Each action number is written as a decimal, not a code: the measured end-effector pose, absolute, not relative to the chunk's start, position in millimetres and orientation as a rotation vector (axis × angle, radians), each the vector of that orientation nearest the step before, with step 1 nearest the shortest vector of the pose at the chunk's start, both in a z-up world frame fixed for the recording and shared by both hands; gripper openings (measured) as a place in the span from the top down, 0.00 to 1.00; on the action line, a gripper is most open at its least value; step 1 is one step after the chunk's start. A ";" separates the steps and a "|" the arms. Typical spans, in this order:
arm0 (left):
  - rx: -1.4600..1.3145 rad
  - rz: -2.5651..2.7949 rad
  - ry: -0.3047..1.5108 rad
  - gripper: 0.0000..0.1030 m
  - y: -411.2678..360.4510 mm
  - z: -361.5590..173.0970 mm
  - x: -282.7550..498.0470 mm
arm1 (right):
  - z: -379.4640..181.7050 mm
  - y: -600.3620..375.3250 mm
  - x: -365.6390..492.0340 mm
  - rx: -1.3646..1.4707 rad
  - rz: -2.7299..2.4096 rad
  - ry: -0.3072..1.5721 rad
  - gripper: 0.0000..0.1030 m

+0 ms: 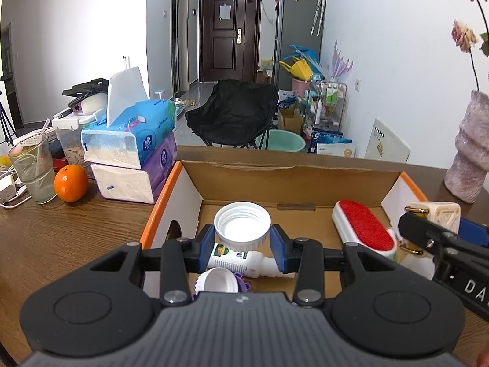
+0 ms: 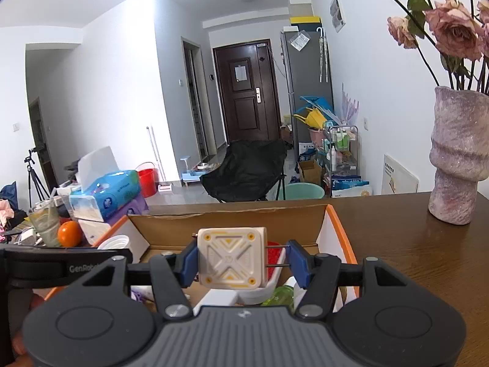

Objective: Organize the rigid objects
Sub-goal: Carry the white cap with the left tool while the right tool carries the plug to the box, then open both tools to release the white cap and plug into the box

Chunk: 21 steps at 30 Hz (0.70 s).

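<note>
Both grippers hang over the orange-edged cardboard box (image 1: 189,183) with loads not yet dropped: the left gripper (image 1: 242,238) is clenched on a white ribbed cap (image 1: 242,224), the right gripper (image 2: 241,263) on a cream cube-shaped plug adapter (image 2: 231,258) by its side and prongs. Already inside the box lie a white squeeze bottle (image 1: 238,260), a smaller white cap (image 1: 217,279), a red lint brush (image 1: 363,227), and what may be a green bottle (image 2: 279,296), so sorting looks well advanced.
</note>
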<state>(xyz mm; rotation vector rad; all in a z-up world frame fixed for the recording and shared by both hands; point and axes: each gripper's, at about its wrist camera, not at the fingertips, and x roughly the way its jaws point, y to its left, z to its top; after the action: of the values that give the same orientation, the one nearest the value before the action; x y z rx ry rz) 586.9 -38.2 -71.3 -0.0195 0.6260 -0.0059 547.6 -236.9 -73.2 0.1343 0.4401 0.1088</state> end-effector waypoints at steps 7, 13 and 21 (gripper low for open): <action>-0.002 0.000 0.639 0.59 -38.9 -76.6 590.5 | -81.2 -239.7 555.6 0.132 0.103 0.469 0.43; -0.026 0.061 0.604 0.07 -31.0 -75.9 587.3 | -86.5 -240.7 557.7 0.137 0.100 0.494 0.22; -0.041 0.059 0.616 0.00 -28.7 -74.8 589.2 | -85.1 -245.7 555.1 0.162 0.071 0.472 0.00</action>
<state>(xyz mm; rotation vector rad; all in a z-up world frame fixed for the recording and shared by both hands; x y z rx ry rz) 589.2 -28.7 -74.8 -0.0413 0.6156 0.0586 555.1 -245.7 -85.1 0.1618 0.4724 0.0711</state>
